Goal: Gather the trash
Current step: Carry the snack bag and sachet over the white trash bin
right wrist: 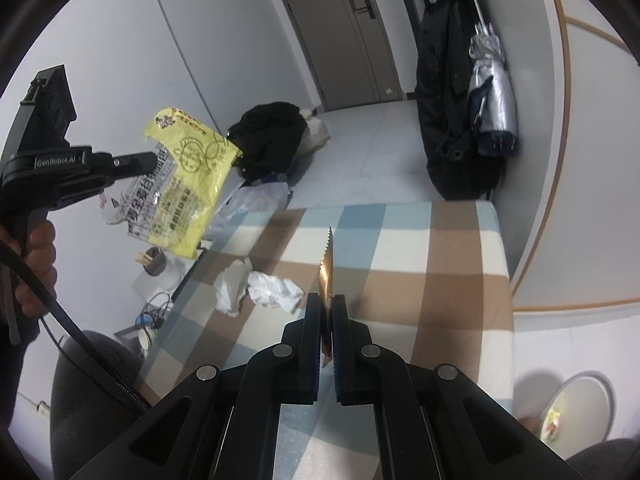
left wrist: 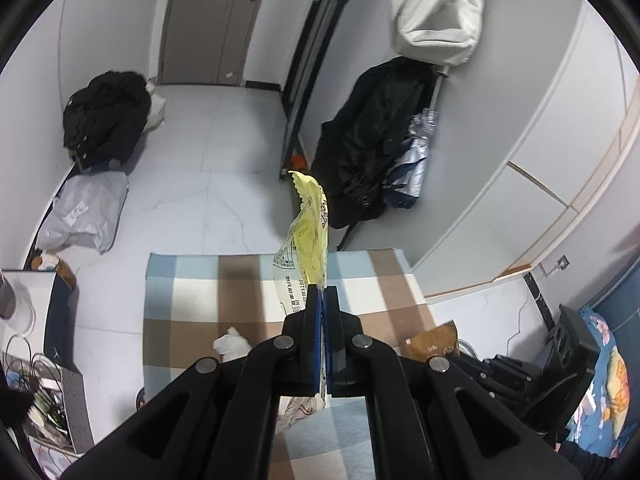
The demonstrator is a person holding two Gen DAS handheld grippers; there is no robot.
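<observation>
My left gripper (left wrist: 323, 290) is shut on a yellow snack wrapper (left wrist: 307, 236), which stands up above the checked bed cover (left wrist: 248, 300). The right wrist view shows the same wrapper (right wrist: 186, 184) hanging from the left gripper (right wrist: 154, 162) at the upper left, held by a person's hand (right wrist: 34, 268). My right gripper (right wrist: 326, 300) is shut on a thin brown wrapper (right wrist: 326, 270) with a serrated edge, seen edge-on above the bed. That brown wrapper (left wrist: 434, 342) also shows at the right of the left wrist view. Crumpled white tissues (right wrist: 256, 288) lie on the cover; one tissue (left wrist: 232, 344) lies left of my left fingers.
A grey waste bin (right wrist: 580, 404) stands on the floor right of the bed. Black coats (left wrist: 372, 140) and a folded umbrella (right wrist: 494, 96) hang past the bed's foot. A black jacket (left wrist: 106, 114) and grey bag (left wrist: 86, 212) lie by the left wall. Cluttered side table (left wrist: 28, 320) at left.
</observation>
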